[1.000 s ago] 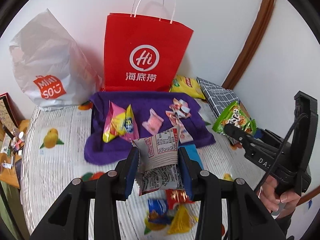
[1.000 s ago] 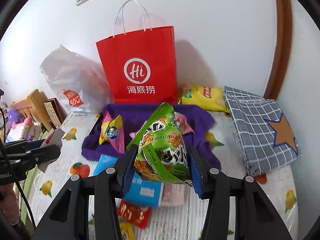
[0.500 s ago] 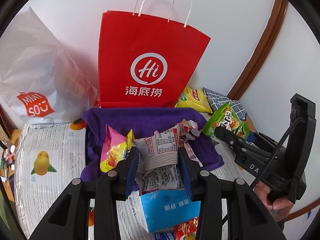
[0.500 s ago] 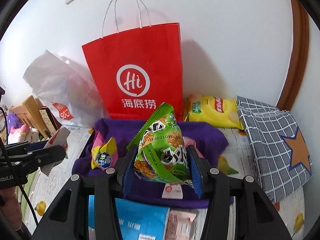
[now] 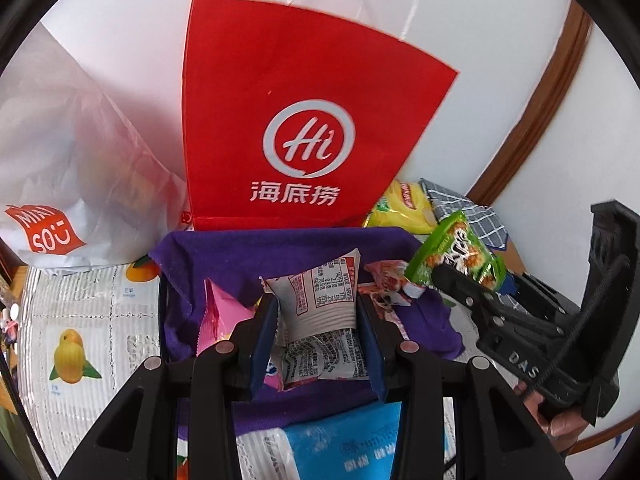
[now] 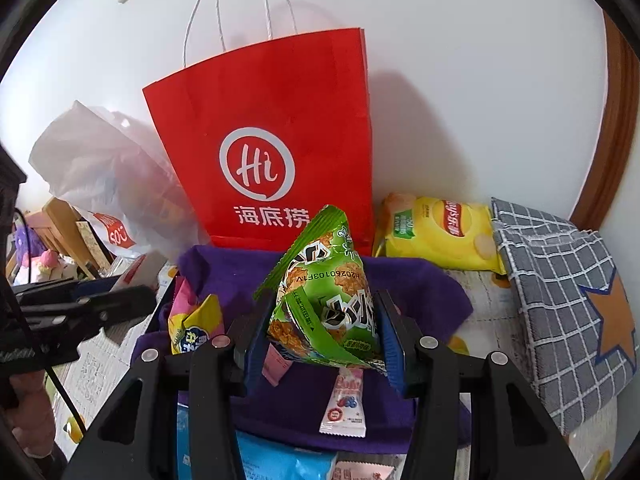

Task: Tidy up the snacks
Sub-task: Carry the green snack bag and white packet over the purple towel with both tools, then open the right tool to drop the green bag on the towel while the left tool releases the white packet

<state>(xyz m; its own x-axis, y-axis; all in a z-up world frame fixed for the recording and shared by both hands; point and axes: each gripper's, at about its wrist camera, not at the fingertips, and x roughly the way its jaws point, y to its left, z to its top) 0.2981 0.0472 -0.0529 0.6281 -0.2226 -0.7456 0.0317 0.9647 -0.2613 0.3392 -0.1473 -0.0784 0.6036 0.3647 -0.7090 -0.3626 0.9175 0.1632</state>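
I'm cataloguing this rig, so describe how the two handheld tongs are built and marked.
Both the left tongs and the right tongs have matte black angular arms with triangular cut-outs, round silver rivets and blue pads on the inner finger faces. From the left camera, the right tongs' black body carries white lettering starting "DAS", a thin black cable loops along it, and a bare hand grips it.

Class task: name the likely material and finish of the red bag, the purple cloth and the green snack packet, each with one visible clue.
Red bag: likely matte paper; sharp folds, stands stiffly, twisted cord handles.
Purple cloth: soft fabric, probably towelling; fuzzy, no shine, drapes in folds.
Green snack packet: glossy plastic film, perhaps foil-lined; crinkles, shiny printed surface.
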